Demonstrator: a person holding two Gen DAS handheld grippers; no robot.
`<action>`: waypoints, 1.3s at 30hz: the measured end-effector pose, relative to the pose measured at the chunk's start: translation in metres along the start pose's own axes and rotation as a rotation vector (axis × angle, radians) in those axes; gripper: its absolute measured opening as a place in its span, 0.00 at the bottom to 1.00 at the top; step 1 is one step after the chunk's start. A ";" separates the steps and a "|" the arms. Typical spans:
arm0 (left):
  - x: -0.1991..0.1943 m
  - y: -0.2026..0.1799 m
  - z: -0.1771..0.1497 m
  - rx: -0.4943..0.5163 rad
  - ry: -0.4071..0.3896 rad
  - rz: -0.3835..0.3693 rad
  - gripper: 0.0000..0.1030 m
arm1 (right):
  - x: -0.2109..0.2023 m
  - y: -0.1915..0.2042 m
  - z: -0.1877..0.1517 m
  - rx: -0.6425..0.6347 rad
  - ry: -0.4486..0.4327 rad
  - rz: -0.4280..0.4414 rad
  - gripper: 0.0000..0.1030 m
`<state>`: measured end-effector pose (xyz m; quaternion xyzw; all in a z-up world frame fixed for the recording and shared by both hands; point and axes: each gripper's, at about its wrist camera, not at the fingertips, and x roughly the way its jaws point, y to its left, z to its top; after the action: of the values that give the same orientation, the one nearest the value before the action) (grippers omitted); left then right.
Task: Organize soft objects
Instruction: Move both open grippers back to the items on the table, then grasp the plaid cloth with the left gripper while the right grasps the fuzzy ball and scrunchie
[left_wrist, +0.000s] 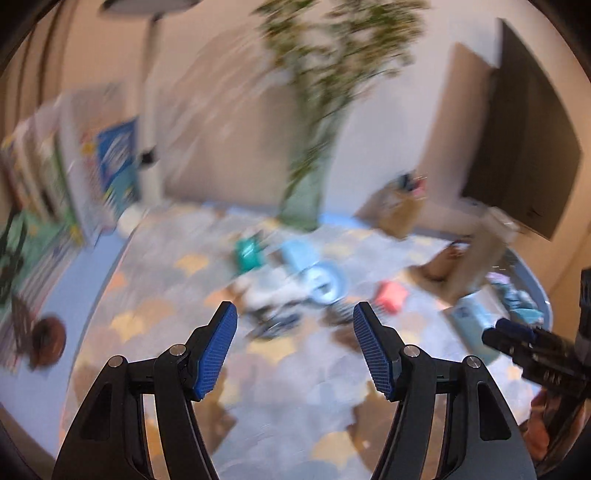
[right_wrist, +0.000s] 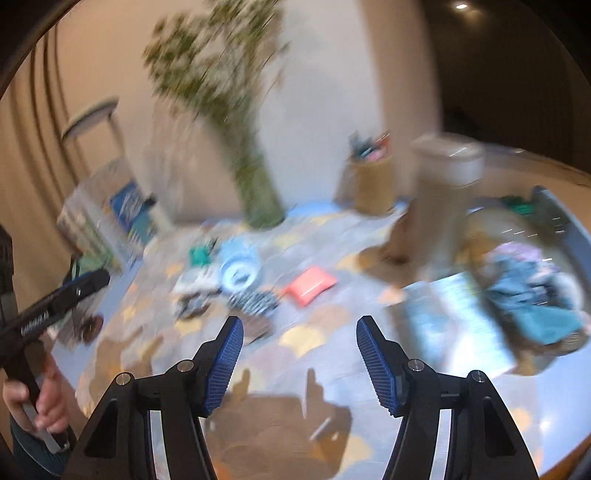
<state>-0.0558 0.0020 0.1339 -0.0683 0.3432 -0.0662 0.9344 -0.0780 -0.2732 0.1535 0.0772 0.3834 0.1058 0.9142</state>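
Both views are motion-blurred. Small soft items lie in the middle of a patterned table: a pink pouch, a light blue round item, a teal item and a black-and-white striped cloth. A heap of blue and purple cloths sits in a bin at the right. My left gripper is open and empty above the table's near side. My right gripper is open and empty; it also shows at the left wrist view's right edge.
A vase of green branches stands at the back. A brown pen cup and a tall brown container stand at the back right. Books lean at the left, and a dark brown dish lies at the table's left edge.
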 end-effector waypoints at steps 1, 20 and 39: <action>0.008 0.011 -0.005 -0.013 0.019 0.015 0.61 | 0.014 0.008 -0.004 -0.011 0.026 0.012 0.60; 0.095 0.060 -0.065 -0.032 0.190 0.152 0.61 | 0.125 0.035 -0.051 -0.105 0.153 -0.008 0.61; 0.124 0.025 -0.017 -0.045 0.276 -0.087 0.61 | 0.147 0.053 -0.011 -0.123 0.201 0.030 0.80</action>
<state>0.0287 0.0040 0.0385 -0.0943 0.4666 -0.1077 0.8728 0.0074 -0.1841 0.0575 0.0158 0.4649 0.1499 0.8724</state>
